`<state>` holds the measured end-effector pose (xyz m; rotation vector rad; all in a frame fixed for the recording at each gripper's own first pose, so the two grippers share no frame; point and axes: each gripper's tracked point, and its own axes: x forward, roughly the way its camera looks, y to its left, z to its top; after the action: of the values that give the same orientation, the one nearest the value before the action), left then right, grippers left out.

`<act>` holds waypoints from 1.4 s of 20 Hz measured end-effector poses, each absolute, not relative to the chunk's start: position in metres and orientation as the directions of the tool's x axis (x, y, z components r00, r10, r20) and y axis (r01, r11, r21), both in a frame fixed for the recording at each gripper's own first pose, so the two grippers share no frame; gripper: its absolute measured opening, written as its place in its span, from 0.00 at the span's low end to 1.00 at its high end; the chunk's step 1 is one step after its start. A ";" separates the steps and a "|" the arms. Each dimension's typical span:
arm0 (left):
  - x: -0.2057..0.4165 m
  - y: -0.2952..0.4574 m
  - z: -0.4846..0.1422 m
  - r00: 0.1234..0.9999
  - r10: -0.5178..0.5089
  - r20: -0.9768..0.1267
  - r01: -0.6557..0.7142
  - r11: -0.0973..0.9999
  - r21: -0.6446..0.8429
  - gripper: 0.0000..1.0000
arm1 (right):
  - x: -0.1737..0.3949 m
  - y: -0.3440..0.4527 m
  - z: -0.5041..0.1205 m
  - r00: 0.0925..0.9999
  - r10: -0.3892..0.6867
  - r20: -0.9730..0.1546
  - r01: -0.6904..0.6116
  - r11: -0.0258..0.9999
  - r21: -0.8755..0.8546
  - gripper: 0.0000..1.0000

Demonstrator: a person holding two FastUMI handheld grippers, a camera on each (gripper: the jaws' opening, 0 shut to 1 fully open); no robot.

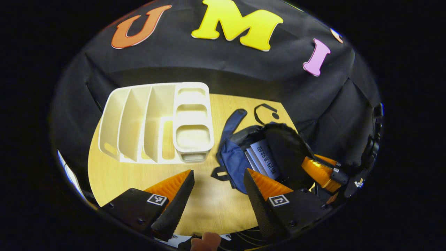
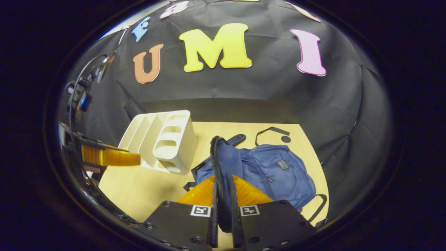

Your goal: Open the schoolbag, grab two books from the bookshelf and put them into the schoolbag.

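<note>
**Right tongs pinch the schoolbag's rim while the left tongs hang wide open above the table**

In the left gripper view we look down along the left gripper [image 1: 217, 190], whose two fingers stand wide apart with nothing between them. Beyond its left finger sits the white bookshelf [image 1: 156, 122] on the wooden table [image 1: 209, 205], its slots bare where we can see into them. Beyond its right finger lies the blue schoolbag [image 1: 234, 158], its mouth pulled open. Inside the opening we see two books [image 1: 262, 159] lying side by side, pale covers facing up. To the far right of this gripper, at the bag's edge, the right gripper [image 1: 322, 170] comes into view.

In the right gripper view, the right gripper's [image 2: 223, 195] fingers are drawn narrow and both press on the dark, padded rim of the schoolbag [image 2: 275, 170], which rises straight up between them. The rest of the bag spreads ahead and to the right of these fingers. Ahead and to their left stands the bookshelf [image 2: 163, 141], and farther left the left gripper [image 2: 109, 157] hangs above the table [image 2: 139, 188].
</note>
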<state>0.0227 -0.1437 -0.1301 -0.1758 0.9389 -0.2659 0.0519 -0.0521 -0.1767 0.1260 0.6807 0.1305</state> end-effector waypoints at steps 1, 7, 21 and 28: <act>0.025 -0.132 -0.119 0.605 -0.282 -0.745 0.150 0.959 -0.241 0.90 | 0.051 -0.048 -0.179 0.766 0.164 -0.621 -0.079 0.983 0.163 0.15; 0.051 -0.082 -0.065 0.786 -0.181 -0.591 0.105 0.981 -0.161 0.90 | 0.050 -0.022 -0.170 0.778 0.177 -0.603 -0.089 0.981 0.173 0.50; 0.077 -0.006 0.114 0.994 0.007 -0.105 -0.012 0.999 -0.051 0.97 | 0.079 0.008 0.067 0.995 0.083 -0.050 -0.078 0.993 0.091 0.96; 0.065 0.004 0.135 0.997 0.039 -0.065 -0.043 0.997 -0.059 0.97 | 0.069 0.025 0.128 0.987 0.073 0.143 -0.083 0.994 0.065 0.97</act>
<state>0.0648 0.0043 0.1347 -0.0604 0.0640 0.0414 0.0691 0.0254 0.1282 0.0711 -0.1406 0.0783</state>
